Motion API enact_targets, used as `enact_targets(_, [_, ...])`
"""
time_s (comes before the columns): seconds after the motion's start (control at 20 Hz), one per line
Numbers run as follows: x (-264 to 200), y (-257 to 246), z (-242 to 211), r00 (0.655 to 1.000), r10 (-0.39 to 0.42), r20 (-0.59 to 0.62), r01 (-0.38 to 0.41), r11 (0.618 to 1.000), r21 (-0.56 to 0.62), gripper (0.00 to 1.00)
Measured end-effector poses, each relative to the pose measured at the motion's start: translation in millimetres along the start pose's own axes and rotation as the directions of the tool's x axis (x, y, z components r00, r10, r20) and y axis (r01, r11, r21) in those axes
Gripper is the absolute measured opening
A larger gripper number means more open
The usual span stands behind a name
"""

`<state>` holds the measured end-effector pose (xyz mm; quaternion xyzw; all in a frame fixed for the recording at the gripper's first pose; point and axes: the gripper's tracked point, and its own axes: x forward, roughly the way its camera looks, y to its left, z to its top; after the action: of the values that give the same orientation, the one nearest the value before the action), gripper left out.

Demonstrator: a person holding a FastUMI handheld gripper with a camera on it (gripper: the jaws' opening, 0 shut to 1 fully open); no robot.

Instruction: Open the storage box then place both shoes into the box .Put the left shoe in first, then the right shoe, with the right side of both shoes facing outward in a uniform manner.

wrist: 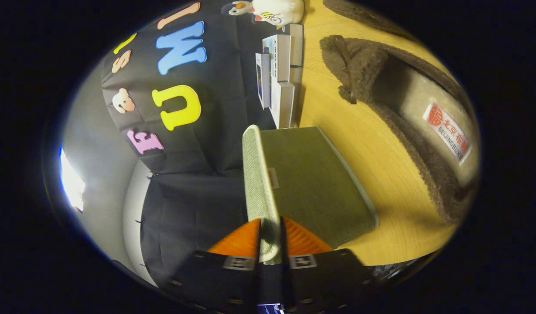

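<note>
Tongs [270, 244] clamped on the rim of the storage box lid [260, 183], one finger each side, both pressing on it. Lid is raised on edge; its grey-green inner face [313, 183] is turned toward the counter [363, 144]. View is rolled sideways. Brown fleece shoe [403, 126] lies on the counter just beside the lid, opening toward camera. Beyond the lid, small boxes [280, 74] stand at the counter's back edge against the booth wall, plush toy [274, 11] past them.

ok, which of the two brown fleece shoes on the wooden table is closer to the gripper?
The brown fleece shoe with the beige insole and label, lying just past the grey-green fabric lid the gripper pinches. The other brown shoe lies farther off, near the plush toy.
</note>
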<state>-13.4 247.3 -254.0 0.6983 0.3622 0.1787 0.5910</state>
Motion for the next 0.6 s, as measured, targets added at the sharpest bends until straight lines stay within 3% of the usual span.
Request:
enact_targets(0.05, [-3.9,3.3,1.6,1.0,0.005,-0.014,-0.006,1.0,-0.023,0.0])
enact_targets(0.6, [-12.7,75.2,-22.2,0.997,-0.017,-0.074,-0.008,0.943,-0.334,0.0])
